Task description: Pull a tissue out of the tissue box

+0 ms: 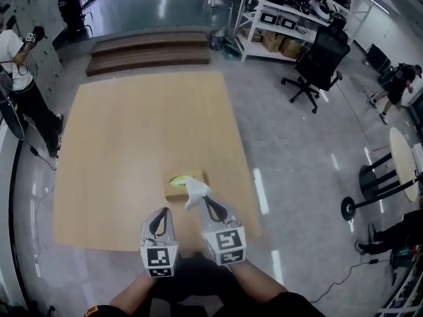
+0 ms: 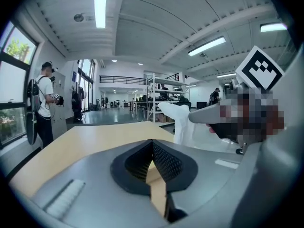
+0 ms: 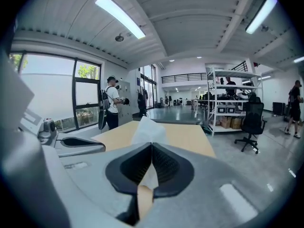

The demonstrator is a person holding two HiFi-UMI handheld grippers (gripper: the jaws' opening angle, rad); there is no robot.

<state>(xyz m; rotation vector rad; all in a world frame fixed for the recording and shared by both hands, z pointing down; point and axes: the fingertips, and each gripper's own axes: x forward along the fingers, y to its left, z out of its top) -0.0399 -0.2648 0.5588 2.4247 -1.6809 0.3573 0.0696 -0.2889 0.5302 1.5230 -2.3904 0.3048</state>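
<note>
seemingly mid-pull: the right gripper (image 1: 206, 202) has its jaws pinched on a white tissue (image 1: 195, 191), which stands just over the tissue box (image 1: 187, 179) at that gripper's eleven o'clock, by the near edge of the wooden table (image 1: 132, 144). whether the sheet's tail has cleared the yellow slot i cannot tell. the left gripper (image 1: 162, 215), at the box's seven o'clock, has its jaws together on nothing. next, i judge, comes a steady draw up and away until the sheet hangs free, without dragging the box along.
</note>
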